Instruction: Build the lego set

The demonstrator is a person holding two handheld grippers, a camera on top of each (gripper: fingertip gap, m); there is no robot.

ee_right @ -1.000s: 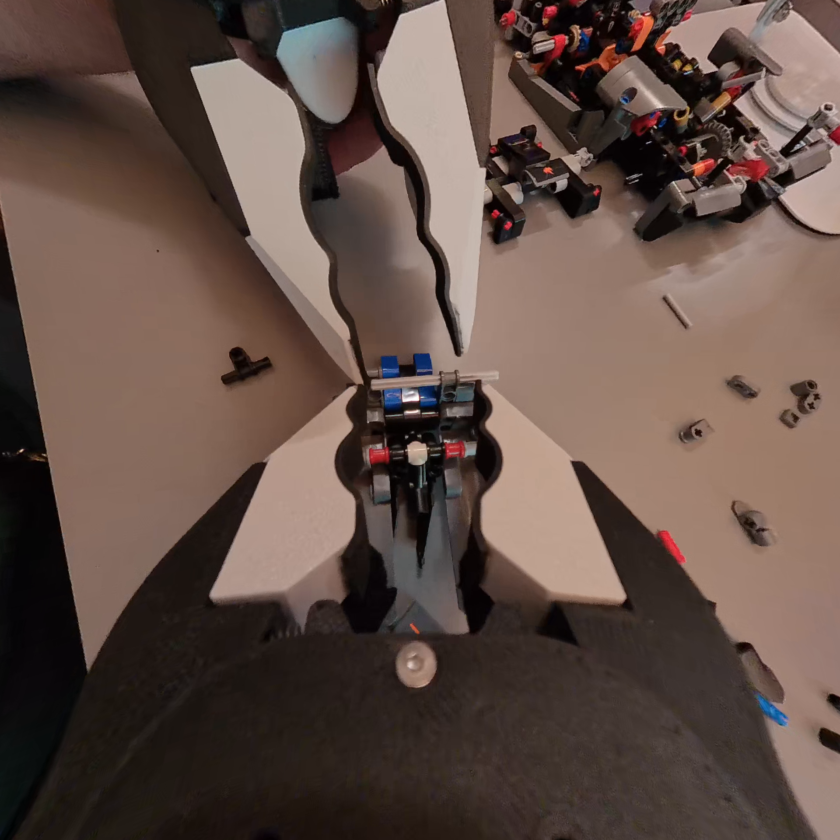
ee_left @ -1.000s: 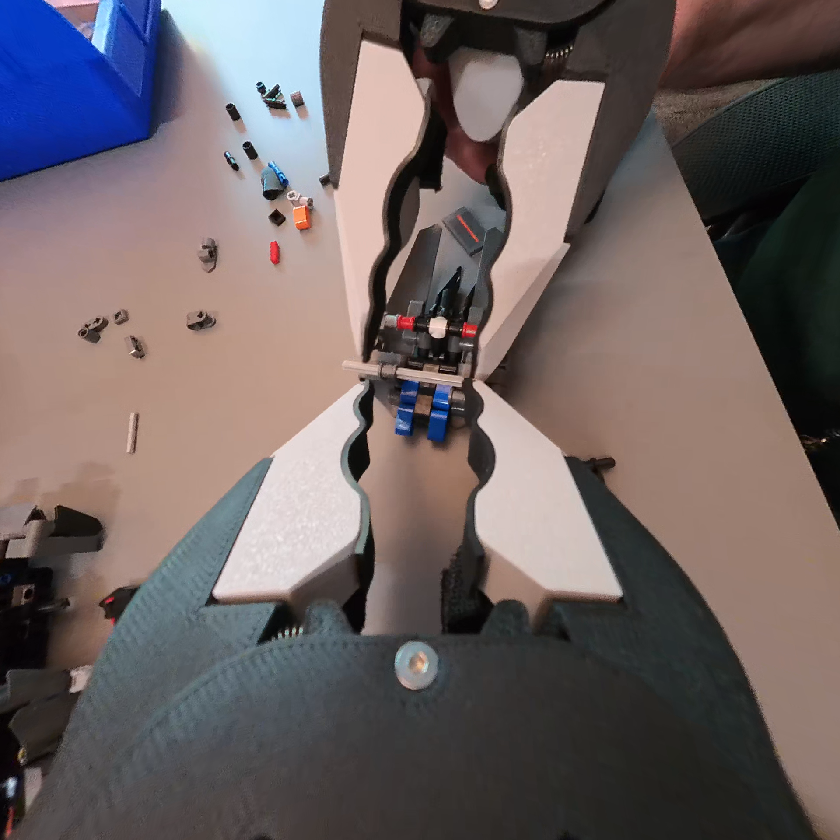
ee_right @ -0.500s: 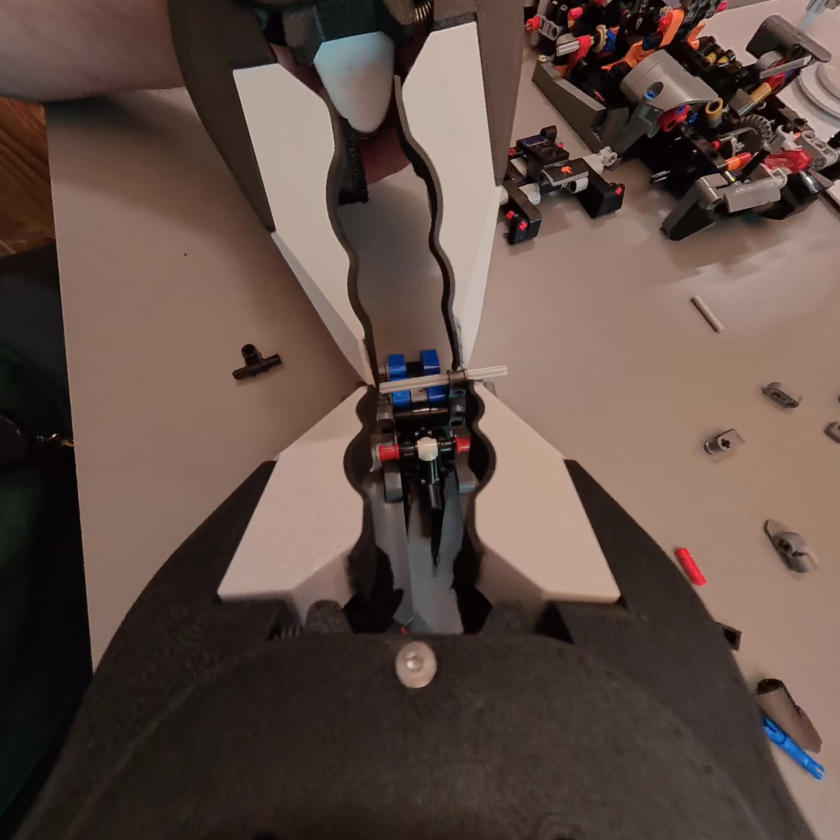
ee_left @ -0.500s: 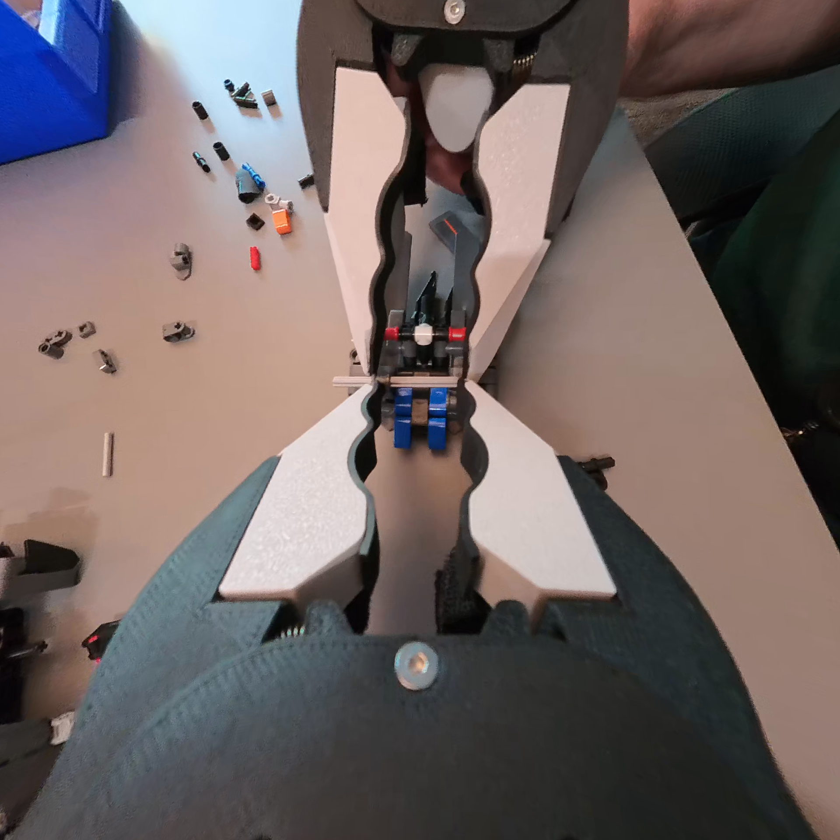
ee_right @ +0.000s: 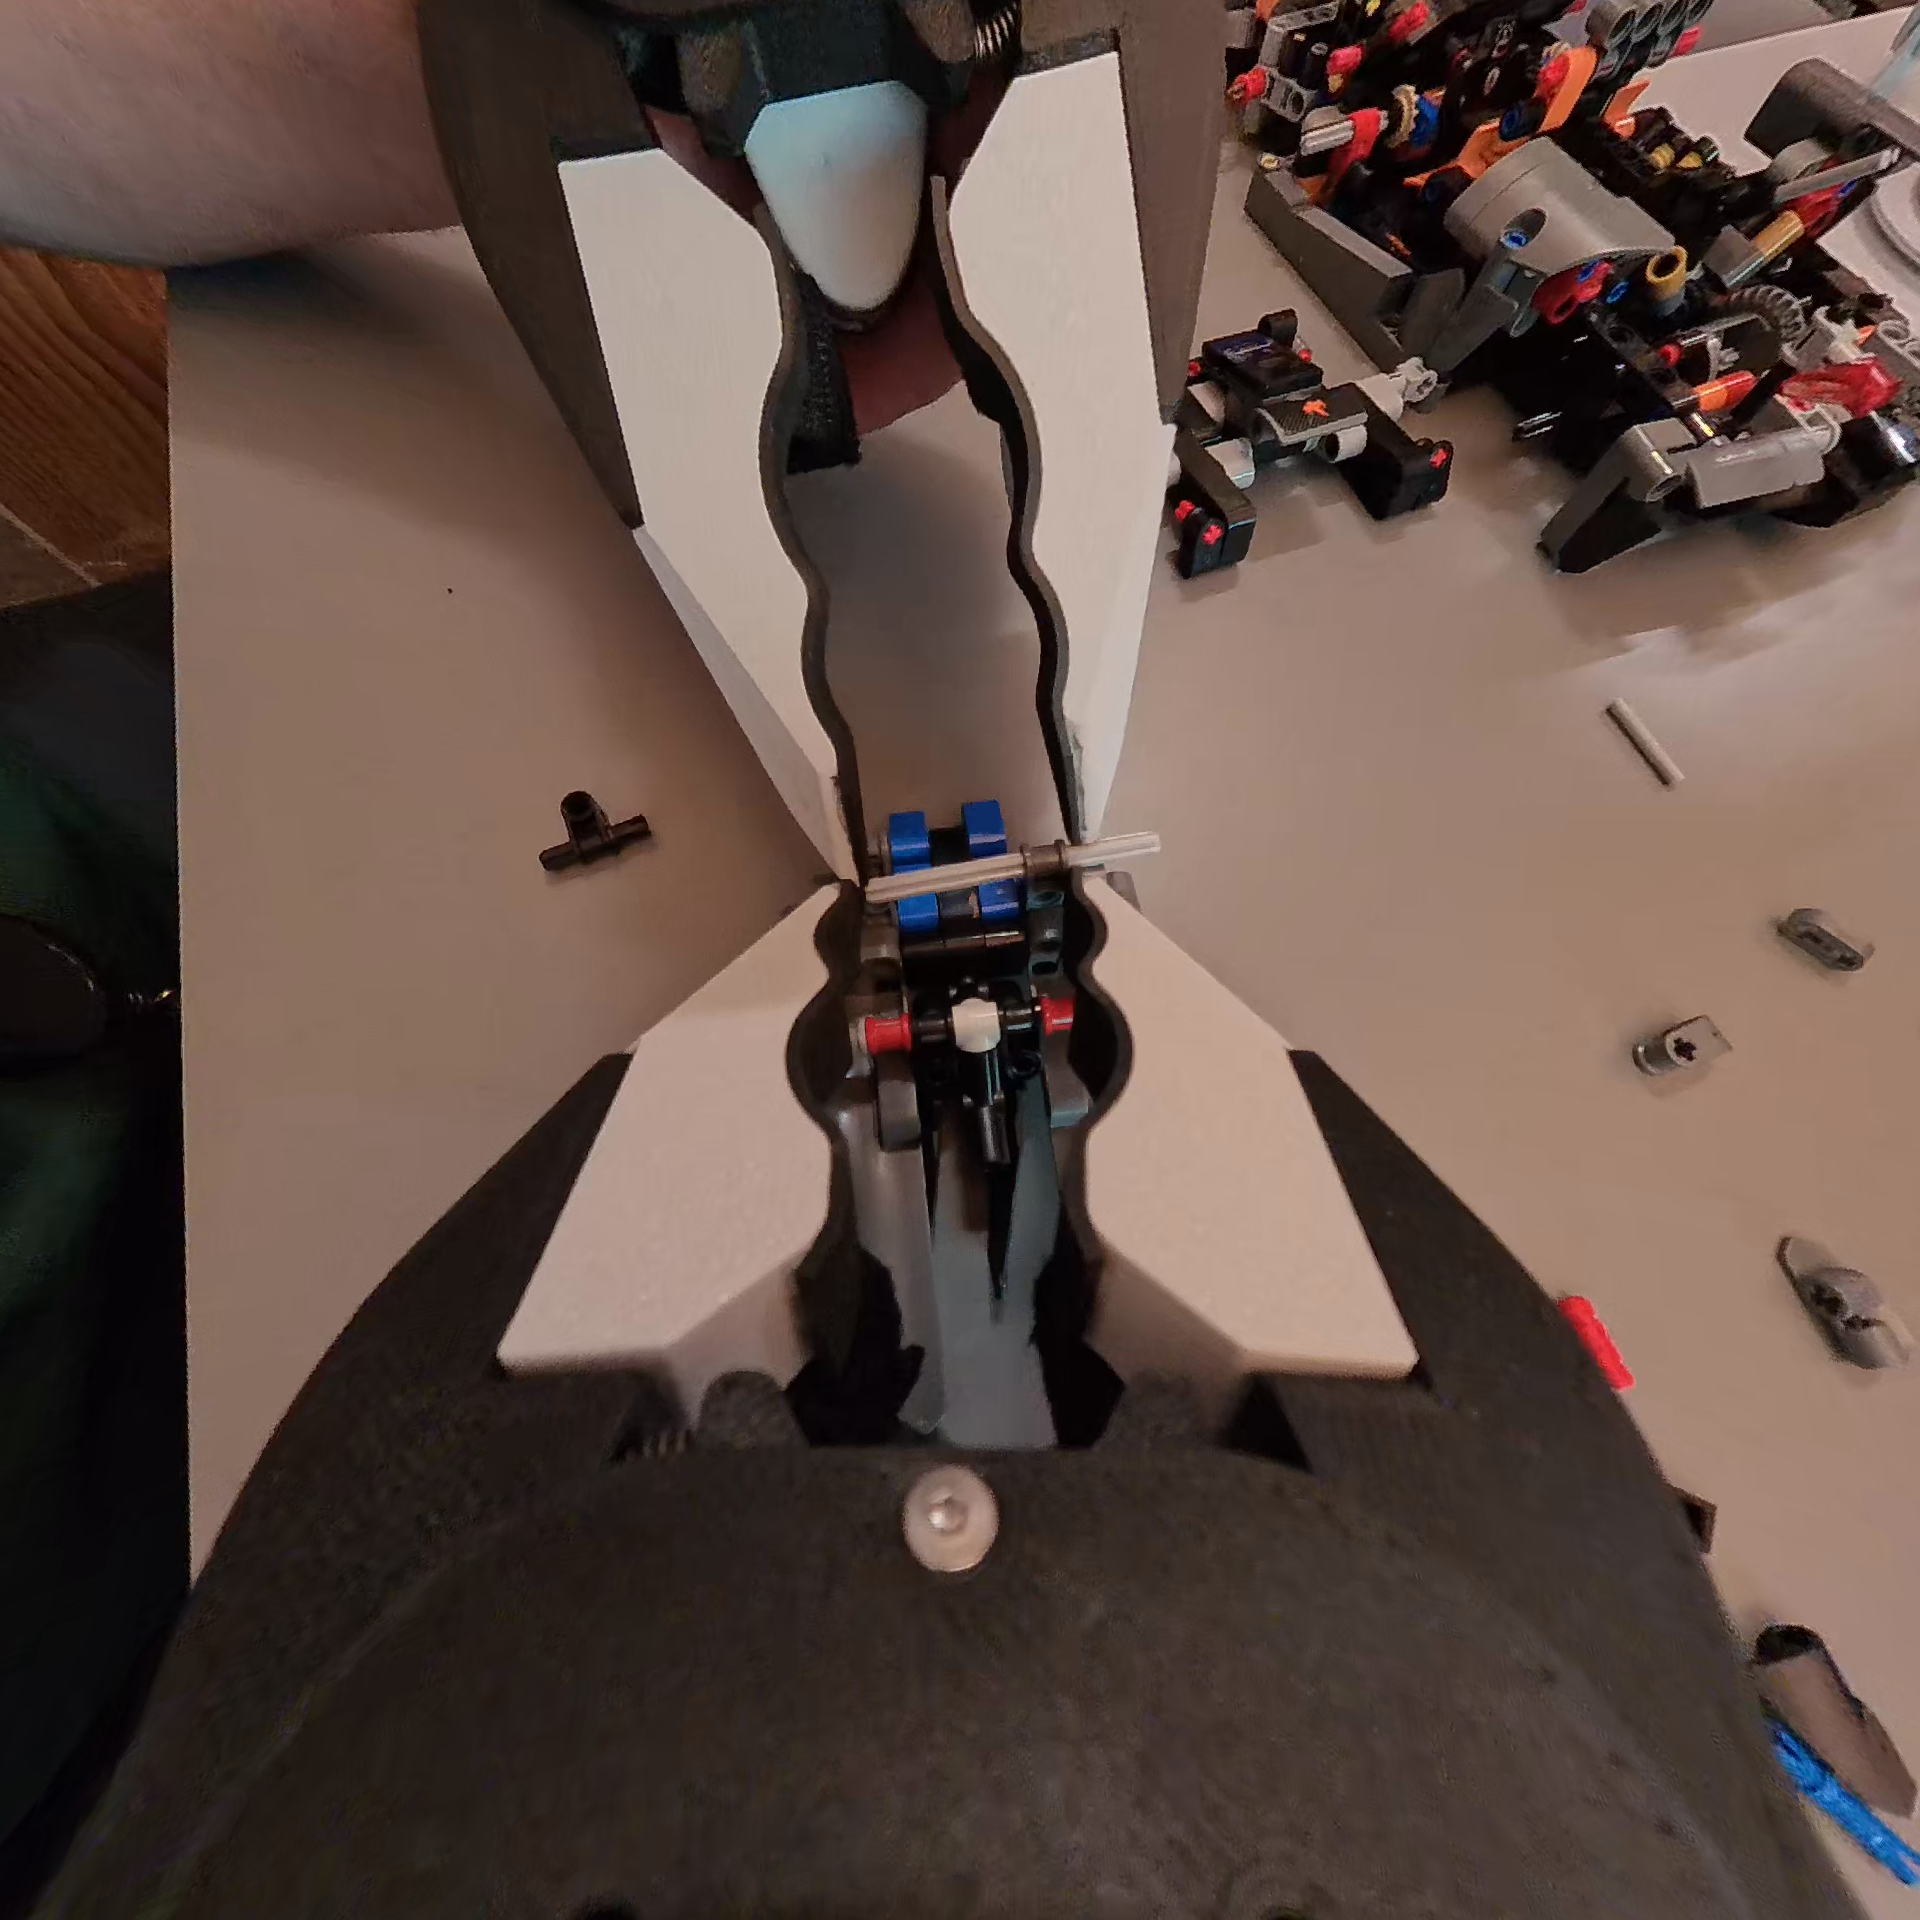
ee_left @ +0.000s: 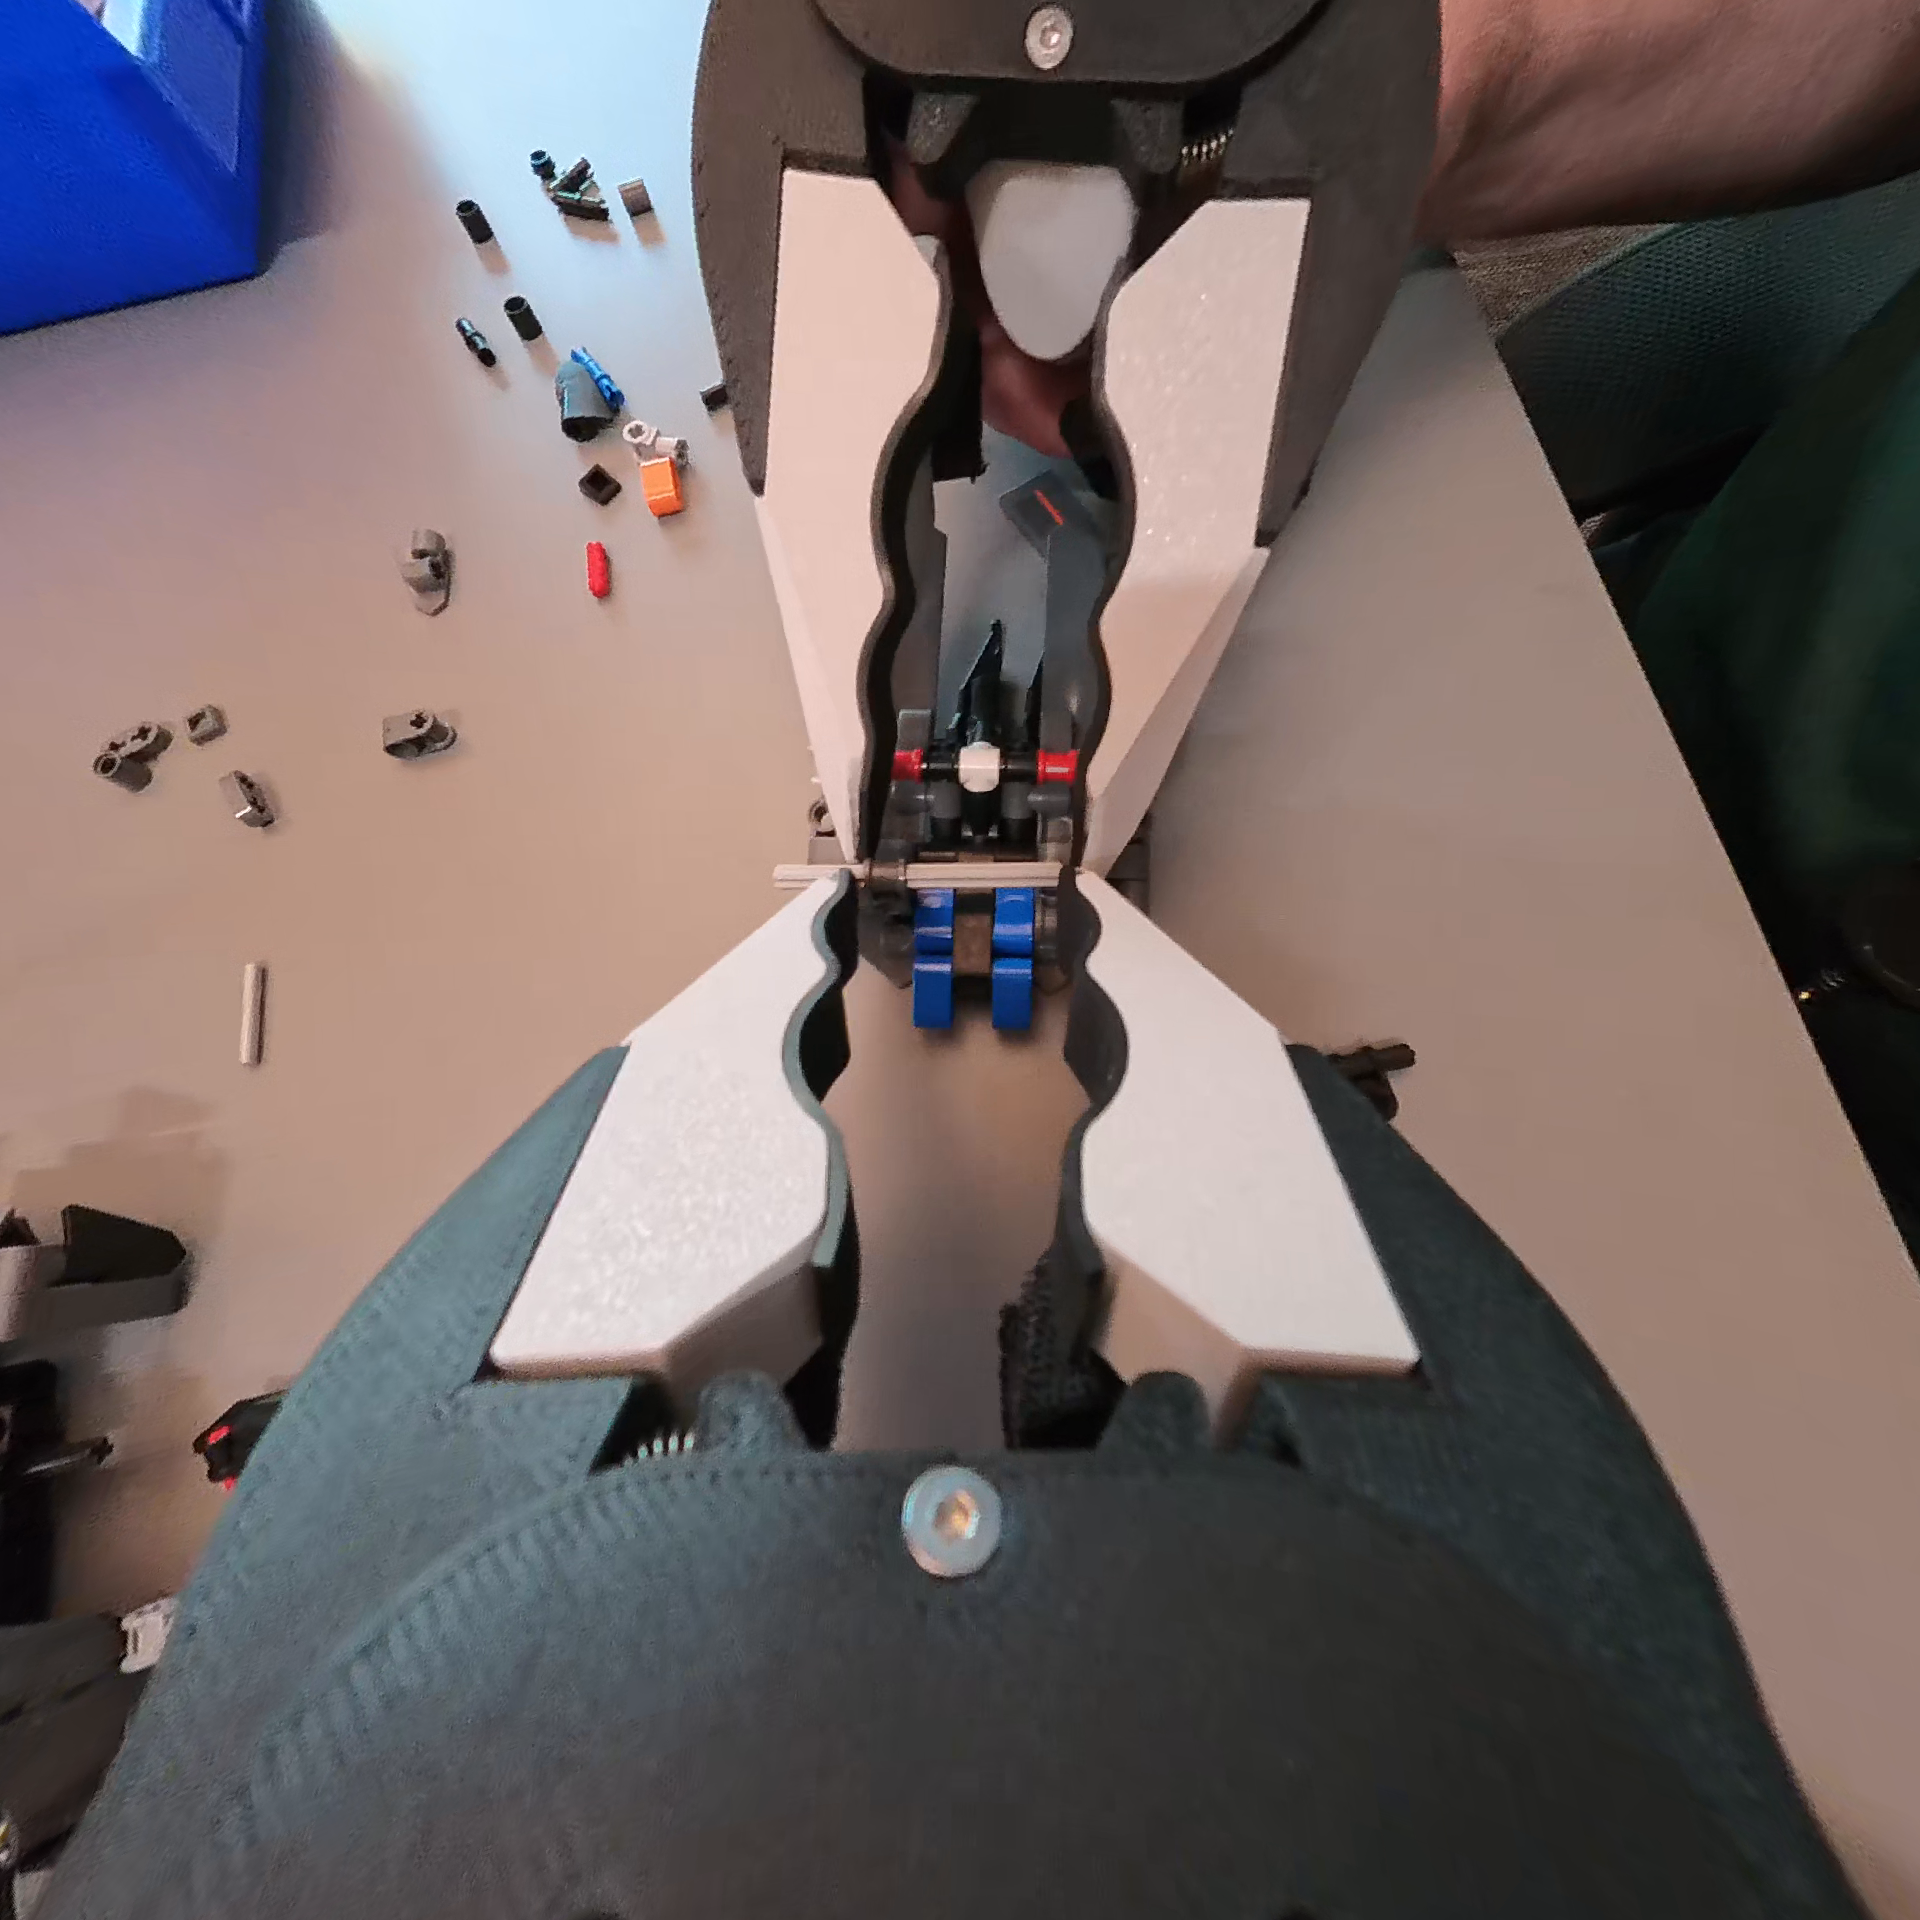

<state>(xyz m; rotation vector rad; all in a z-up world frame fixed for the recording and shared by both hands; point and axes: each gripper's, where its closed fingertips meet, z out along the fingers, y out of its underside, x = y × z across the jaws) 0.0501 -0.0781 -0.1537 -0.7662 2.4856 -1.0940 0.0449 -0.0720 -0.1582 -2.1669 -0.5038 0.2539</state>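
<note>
A small lego sub-assembly (ee_right: pixel 971 1023) has two blue pieces (ee_left: pixel 971 966) at one end and a thin grey axle (ee_left: pixel 821 873) through it that sticks out to one side. My right gripper (ee_right: pixel 971 894) is shut on its long dark body. My left gripper (ee_left: pixel 961 883) faces it tip to tip, and its fingers close on the sides of the blue end. The two grippers hold the piece between them just above the table. The right gripper also shows in the left wrist view (ee_left: pixel 971 857), and the left in the right wrist view (ee_right: pixel 966 821).
Loose small pieces (ee_left: pixel 416 732) lie scattered left of the grippers, below a blue bin (ee_left: pixel 104 156). A black T-connector (ee_right: pixel 592 831) lies near the table edge (ee_left: pixel 1662 727). A large part-built model (ee_right: pixel 1610 260), a smaller dark sub-assembly (ee_right: pixel 1299 426) and a loose grey axle (ee_right: pixel 1642 743) lie on the other side. My two grippers' fingertips are within a few centimetres of each other. The black T-connector (ee_right: pixel 592 831) is about 7 cm from both grippers' fingertips.
The left jaws have narrowed onto the blue end. Both grippers have lined up straighter, nose to nose. The right gripper keeps its hold.
</note>
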